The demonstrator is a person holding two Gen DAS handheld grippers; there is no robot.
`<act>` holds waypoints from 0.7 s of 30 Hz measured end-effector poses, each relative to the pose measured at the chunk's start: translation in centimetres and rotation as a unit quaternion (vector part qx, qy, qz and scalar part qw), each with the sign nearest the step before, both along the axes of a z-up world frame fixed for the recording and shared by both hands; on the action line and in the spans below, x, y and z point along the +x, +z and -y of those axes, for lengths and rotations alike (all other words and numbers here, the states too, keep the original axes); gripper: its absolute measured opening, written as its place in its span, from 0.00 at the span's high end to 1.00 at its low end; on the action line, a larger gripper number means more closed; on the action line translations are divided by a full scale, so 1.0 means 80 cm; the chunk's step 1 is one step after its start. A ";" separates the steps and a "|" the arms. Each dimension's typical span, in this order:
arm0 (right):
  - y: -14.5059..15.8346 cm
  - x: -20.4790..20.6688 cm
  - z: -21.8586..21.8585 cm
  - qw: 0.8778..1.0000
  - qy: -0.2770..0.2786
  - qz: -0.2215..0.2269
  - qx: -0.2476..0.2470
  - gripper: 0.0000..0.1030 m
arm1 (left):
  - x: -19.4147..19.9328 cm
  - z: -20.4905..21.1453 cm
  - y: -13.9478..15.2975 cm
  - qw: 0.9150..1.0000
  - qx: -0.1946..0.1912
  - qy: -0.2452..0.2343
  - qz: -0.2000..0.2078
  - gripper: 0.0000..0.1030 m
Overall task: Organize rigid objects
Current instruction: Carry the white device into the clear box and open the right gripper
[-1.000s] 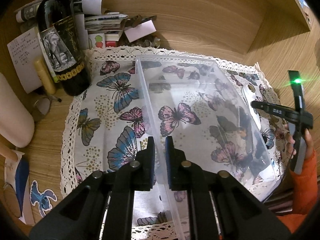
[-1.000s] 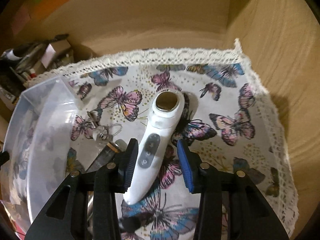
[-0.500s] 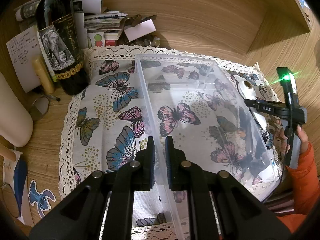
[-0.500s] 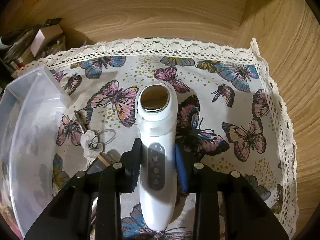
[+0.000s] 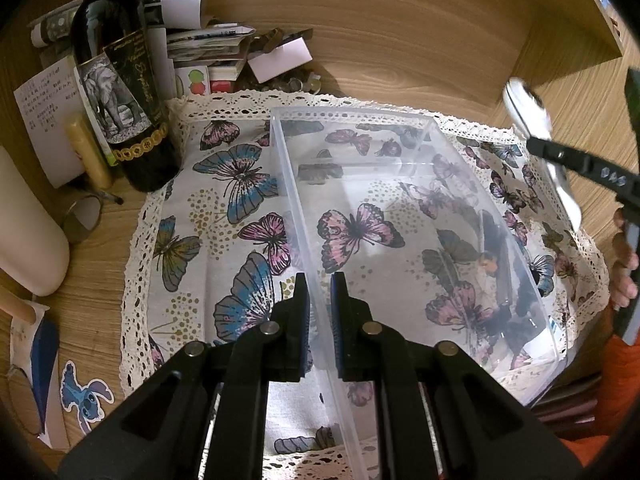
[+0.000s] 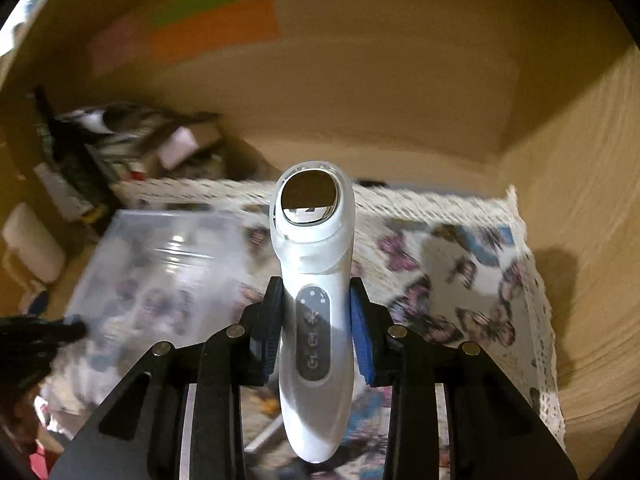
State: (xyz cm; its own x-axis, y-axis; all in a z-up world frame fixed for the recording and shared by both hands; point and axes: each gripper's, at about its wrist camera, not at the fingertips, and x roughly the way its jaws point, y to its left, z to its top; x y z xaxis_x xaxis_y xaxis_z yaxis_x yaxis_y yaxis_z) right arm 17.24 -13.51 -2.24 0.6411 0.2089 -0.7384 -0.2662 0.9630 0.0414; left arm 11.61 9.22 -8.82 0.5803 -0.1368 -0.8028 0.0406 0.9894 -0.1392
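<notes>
A wooden desk (image 5: 400, 52) carries a lace-edged butterfly cloth (image 5: 224, 184), and on the cloth sits a clear plastic bin (image 5: 400, 208). Nothing can be made out lying inside it; only the butterfly print shows through its floor and walls, and dark shapes seen through its right wall lie outside on the cloth. The left gripper (image 5: 319, 292) points steeply down at the bin's left side, its jaws drawn together and clamped on that thin long wall, one pad inside the bin and one outside. The right gripper (image 6: 316, 316) is held up clear of the cloth to the right of the bin, its blue pads pressed on both sides of a white handheld device (image 6: 314, 300), gripping it at the button panel with the round metal head pointing forward. In the left view the device (image 5: 532, 120) hangs in the air above the bin's right edge. A dark wine bottle (image 5: 120, 80) stands at the cloth's far left corner beside stacked papers (image 5: 208, 40).
</notes>
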 end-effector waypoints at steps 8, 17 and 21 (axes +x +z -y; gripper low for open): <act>0.001 -0.016 -0.065 0.997 0.077 0.000 0.010 0.72 | -0.001 -0.001 0.000 1.000 0.000 0.000 0.004 0.90; -0.041 -0.007 -0.119 0.990 0.127 -0.052 -0.013 0.72 | 0.000 -0.001 0.001 1.000 -0.002 0.000 0.008 0.90; -0.058 0.002 -0.132 0.986 0.144 -0.083 -0.029 0.72 | -0.001 -0.001 0.001 1.000 -0.001 0.000 0.009 0.90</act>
